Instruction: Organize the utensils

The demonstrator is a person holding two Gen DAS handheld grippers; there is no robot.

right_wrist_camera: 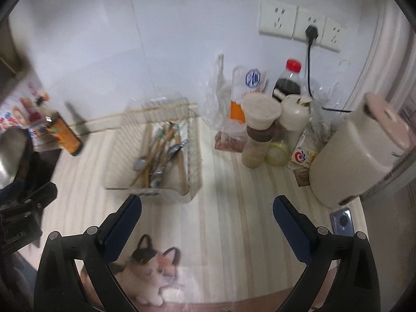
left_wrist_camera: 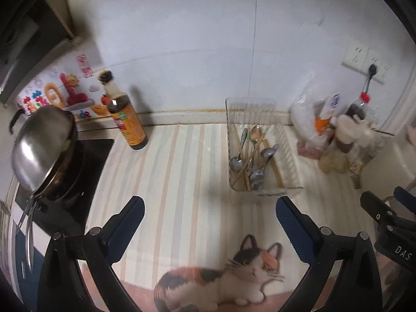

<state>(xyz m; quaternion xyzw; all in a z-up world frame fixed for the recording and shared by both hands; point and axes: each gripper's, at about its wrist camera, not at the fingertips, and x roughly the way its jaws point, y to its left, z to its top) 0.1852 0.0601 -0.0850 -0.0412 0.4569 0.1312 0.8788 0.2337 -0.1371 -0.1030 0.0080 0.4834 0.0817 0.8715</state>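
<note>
A clear plastic tray (left_wrist_camera: 270,191) stands on the striped counter near the wall. In it lie several metal spoons (left_wrist_camera: 269,153) and wooden chopsticks (left_wrist_camera: 275,169), mixed together. It also shows in the right wrist view (right_wrist_camera: 192,182), with the spoons (right_wrist_camera: 158,173) and chopsticks (right_wrist_camera: 182,171) inside. My left gripper (left_wrist_camera: 209,208) is open and empty, in front of the tray and a little left of it. My right gripper (right_wrist_camera: 206,206) is open and empty, in front of the tray's right end. The right gripper's body (left_wrist_camera: 390,223) shows at the right edge of the left wrist view.
A sauce bottle (left_wrist_camera: 127,119) stands left of the tray, beside a stove with a steel pan (left_wrist_camera: 41,145). Bags, jars and bottles (right_wrist_camera: 262,119) crowd the right, with a white kettle (right_wrist_camera: 358,153) and a phone (right_wrist_camera: 343,221). A cat picture (left_wrist_camera: 221,280) marks the mat's front.
</note>
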